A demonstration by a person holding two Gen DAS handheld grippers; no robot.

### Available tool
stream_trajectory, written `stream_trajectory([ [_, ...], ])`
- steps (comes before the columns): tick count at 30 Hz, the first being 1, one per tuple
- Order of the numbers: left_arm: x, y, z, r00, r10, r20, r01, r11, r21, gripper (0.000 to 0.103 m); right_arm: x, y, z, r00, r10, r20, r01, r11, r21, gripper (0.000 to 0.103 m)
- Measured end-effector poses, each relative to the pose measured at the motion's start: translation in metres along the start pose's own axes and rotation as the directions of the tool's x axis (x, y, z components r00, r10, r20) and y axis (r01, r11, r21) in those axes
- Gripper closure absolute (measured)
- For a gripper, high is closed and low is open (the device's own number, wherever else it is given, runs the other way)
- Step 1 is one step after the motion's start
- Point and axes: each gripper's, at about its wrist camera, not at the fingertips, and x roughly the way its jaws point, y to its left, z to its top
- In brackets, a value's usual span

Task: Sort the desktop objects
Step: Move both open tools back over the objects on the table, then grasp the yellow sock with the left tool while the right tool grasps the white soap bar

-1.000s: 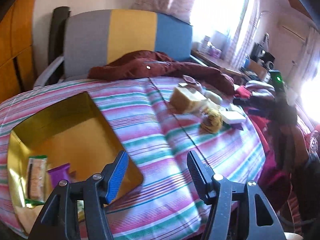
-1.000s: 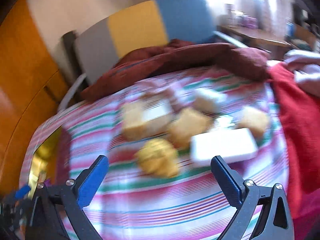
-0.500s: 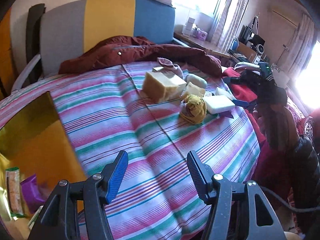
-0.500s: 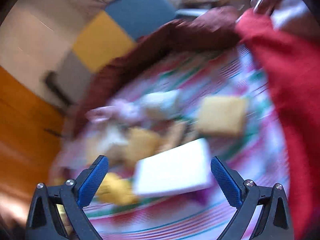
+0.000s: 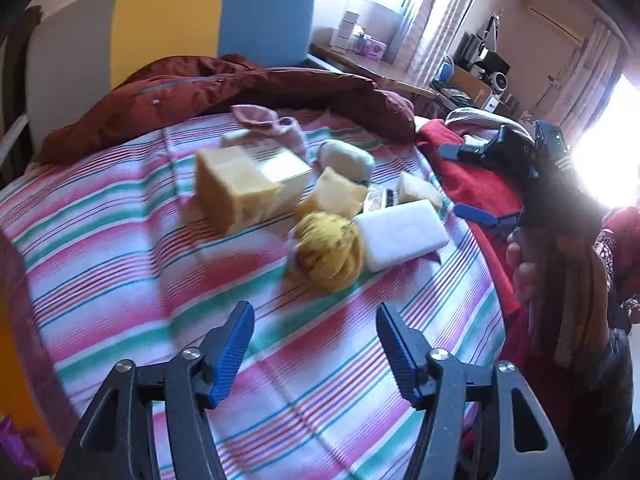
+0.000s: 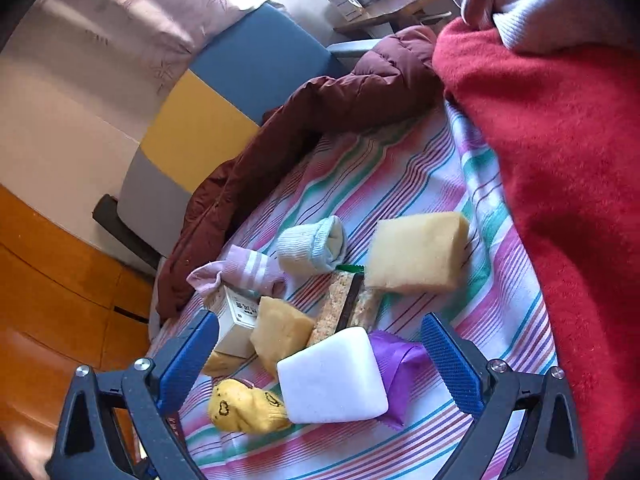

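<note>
1. The left gripper (image 5: 316, 346) points down at a slant over the striped cloth (image 5: 120, 248). Its jaws are opening, with nothing between them but bare cloth.
2. Ahead of the left fingers, well beyond their tips, sits the pile. The yellow sock (image 5: 328, 250) is nearest, balled up and almost in line with the gap.
3. Touching the sock on its right is the white block (image 5: 400, 234), lying flat.
4. Farther out and left of the gap stands the big sponge (image 5: 232, 192), with a box (image 5: 280, 166) against its far side.
5. The right gripper (image 6: 320, 356) tilts down over the same pile, rolled so the scene sits askew. Its jaws stand wide apart and press on nothing.
6. Between the right fingers lies the white block (image 6: 332, 376), touching neither pad. A purple wrapper (image 6: 396, 364) pokes out from under it toward the right finger.
7. The yellow sock (image 6: 244, 404) lies just inside the left finger, low in view.
8. Past the right fingertips lies a flat sponge (image 6: 416, 252), with a grey sock (image 6: 312, 248) and pink sock (image 6: 236, 272) to its left.
9. From the left camera, a hand (image 5: 524, 264) holds the right gripper (image 5: 480, 184) at the far right, fingers aimed left toward the pile.
10. A red blanket (image 6: 560, 160) lies beyond the right finger.
</note>
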Motion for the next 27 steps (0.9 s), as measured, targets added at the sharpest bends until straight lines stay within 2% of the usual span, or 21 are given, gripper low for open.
stream_trajectory([
  [5,0.027,-0.009,0.018,1.0,0.016,-0.007,-0.016,1.0,0.001,0.027,0.009,0.005,-0.001,0.999,0.0,-0.039,-0.001,0.999,-0.033,0.001],
  [10,0.051,-0.008,0.032,0.999,0.032,-0.018,-0.032,0.999,-0.016,0.027,0.015,0.005,-0.003,0.998,0.023,-0.066,-0.025,0.999,-0.024,0.001],
  [15,0.073,0.0,0.041,0.999,0.014,-0.041,-0.016,0.997,-0.072,0.027,0.02,0.007,-0.004,0.996,0.039,-0.08,-0.041,0.999,-0.022,0.001],
  [17,0.083,0.003,0.042,0.998,0.006,-0.063,-0.012,0.996,-0.087,0.031,0.021,0.007,-0.004,0.995,0.054,-0.085,-0.056,0.998,-0.016,0.001],
  [22,0.082,0.007,0.03,0.998,0.018,-0.057,-0.021,0.998,-0.057,0.051,0.026,0.008,-0.005,0.99,0.083,-0.111,-0.084,0.996,-0.005,0.001],
  [27,0.063,0.014,0.014,0.999,0.019,-0.045,-0.022,0.998,-0.059,0.056,0.03,0.012,-0.008,0.986,0.099,-0.138,-0.102,0.995,-0.019,0.001],
])
